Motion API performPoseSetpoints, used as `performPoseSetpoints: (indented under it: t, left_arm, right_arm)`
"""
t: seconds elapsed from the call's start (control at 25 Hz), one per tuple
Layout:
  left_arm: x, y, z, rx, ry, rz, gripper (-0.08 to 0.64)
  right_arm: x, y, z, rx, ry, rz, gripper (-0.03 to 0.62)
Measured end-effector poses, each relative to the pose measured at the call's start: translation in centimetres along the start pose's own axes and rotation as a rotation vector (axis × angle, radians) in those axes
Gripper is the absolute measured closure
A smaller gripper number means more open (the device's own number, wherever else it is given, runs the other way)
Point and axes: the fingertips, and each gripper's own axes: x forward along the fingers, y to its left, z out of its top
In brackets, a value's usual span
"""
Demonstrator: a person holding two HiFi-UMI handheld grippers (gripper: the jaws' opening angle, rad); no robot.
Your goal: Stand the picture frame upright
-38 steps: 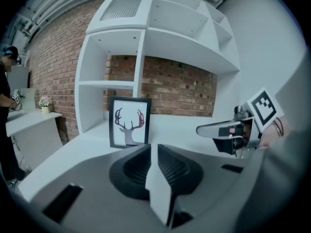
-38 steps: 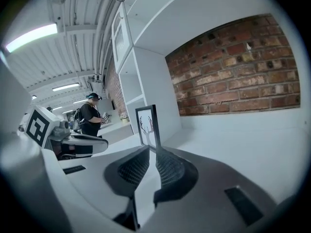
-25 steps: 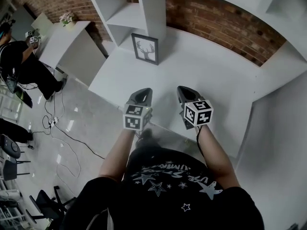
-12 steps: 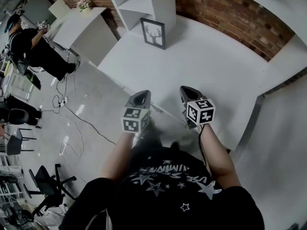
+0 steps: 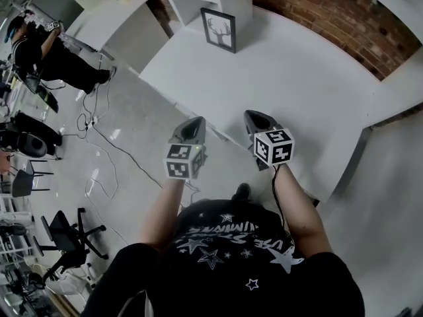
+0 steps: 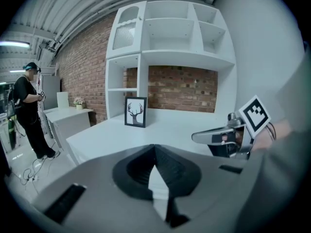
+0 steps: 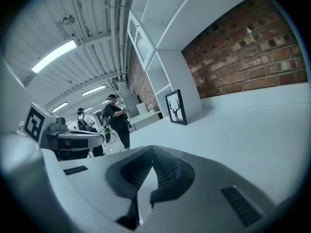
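A black picture frame [image 5: 219, 29] with a deer-antler print stands upright at the far side of the white table [image 5: 297, 91], against the foot of a white shelf unit. It shows too in the left gripper view as the picture frame [image 6: 135, 112] and in the right gripper view as the picture frame [image 7: 175, 107]. My left gripper [image 5: 192, 129] hangs shut and empty over the floor just short of the table's near edge. My right gripper [image 5: 255, 119] is shut and empty above the table's near edge. Both are far from the frame.
A white shelf unit [image 6: 165, 47] rises behind the frame before a brick wall [image 5: 330, 8]. A second white table [image 5: 115, 15] with a small flower pot stands to the left. A person in black [image 5: 39, 48] stands at far left; cables and office chairs [image 5: 63, 233] lie on the floor.
The view has pulled back from the table: the frame and shelf sit farther up in the picture, and more floor shows. Both grippers stay shut and side by side.
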Motion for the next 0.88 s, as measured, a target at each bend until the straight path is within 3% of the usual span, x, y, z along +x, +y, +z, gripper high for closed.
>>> performPoseSetpoints:
  t: [0.52,0.88]
  left_arm:
    - [-6.1,4.3,-4.5,-0.095,0.021,0.064,0.541]
    - [-10.7,4.6,-6.6,-0.129,-0.001,0.030,0.541]
  right_arm:
    - [0.3,5.0,-1.2,-0.023,0.015,0.007,0.577]
    - [-1.3,9.7,-3.2,-0.037,0.033,-0.027,0.577]
